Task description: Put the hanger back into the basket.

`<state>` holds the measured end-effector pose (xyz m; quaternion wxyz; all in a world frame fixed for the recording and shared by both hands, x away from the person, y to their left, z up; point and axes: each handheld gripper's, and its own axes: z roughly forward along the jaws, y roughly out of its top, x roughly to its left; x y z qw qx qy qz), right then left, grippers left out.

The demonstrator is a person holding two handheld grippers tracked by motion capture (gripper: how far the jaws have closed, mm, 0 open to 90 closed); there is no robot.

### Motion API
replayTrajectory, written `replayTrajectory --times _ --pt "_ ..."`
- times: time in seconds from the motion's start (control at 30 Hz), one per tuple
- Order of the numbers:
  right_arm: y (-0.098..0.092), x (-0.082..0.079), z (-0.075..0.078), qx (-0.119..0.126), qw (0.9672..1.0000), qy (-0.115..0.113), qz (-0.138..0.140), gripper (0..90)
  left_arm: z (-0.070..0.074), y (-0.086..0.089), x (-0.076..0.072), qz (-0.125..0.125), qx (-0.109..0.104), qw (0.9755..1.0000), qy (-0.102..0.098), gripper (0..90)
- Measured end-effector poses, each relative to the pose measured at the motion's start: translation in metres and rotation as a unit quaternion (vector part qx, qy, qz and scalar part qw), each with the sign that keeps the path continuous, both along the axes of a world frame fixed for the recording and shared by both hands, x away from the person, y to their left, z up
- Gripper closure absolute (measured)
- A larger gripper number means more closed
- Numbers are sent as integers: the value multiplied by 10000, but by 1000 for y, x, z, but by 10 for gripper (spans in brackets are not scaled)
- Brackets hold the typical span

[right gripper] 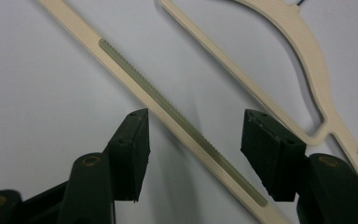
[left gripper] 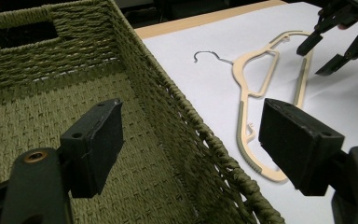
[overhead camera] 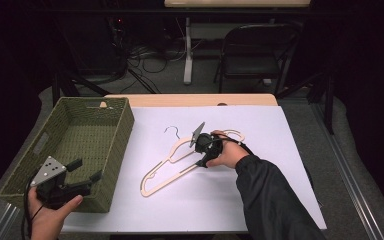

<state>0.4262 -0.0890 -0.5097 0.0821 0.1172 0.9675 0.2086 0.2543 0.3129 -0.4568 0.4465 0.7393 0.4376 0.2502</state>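
A cream hanger [overhead camera: 179, 148] with a thin wire hook lies flat on the white sheet [overhead camera: 270, 130] in the middle of the table. My right gripper [overhead camera: 200, 156] is low over its right half, open, jaws pointing down. In the right gripper view, the ridged bottom bar of the hanger [right gripper: 168, 105] runs diagonally between the two pads of my right gripper [right gripper: 198, 135], untouched. My left gripper [overhead camera: 86, 170] is open and empty, held at the near right corner of the green woven basket [overhead camera: 117, 150]. In its own view my left gripper [left gripper: 193, 126] straddles the basket rim [left gripper: 186, 112], with the hanger [left gripper: 242, 116] beyond.
The basket has nothing in it and takes up the table's left side. A bare wooden strip [overhead camera: 190, 100] shows past the sheet's far edge. A folding chair [overhead camera: 260, 50] and floor cables stand behind the table. My right gripper [left gripper: 335, 42] appears far off in the left gripper view.
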Motion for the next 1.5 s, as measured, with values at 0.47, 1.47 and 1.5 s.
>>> replayTrajectory --times 0.47,1.47,1.5 --pt "13 4 -26 -107 9981 339 511 407 0 3 -3 74 -5 10000 6 225" --pt "14 -4 -22 -354 9945 798 583 794 0 2 -2 93 23 10000 -10 228" --pt "14 -4 -22 -353 9945 791 594 794 0 2 -2 88 26 10000 -13 229"
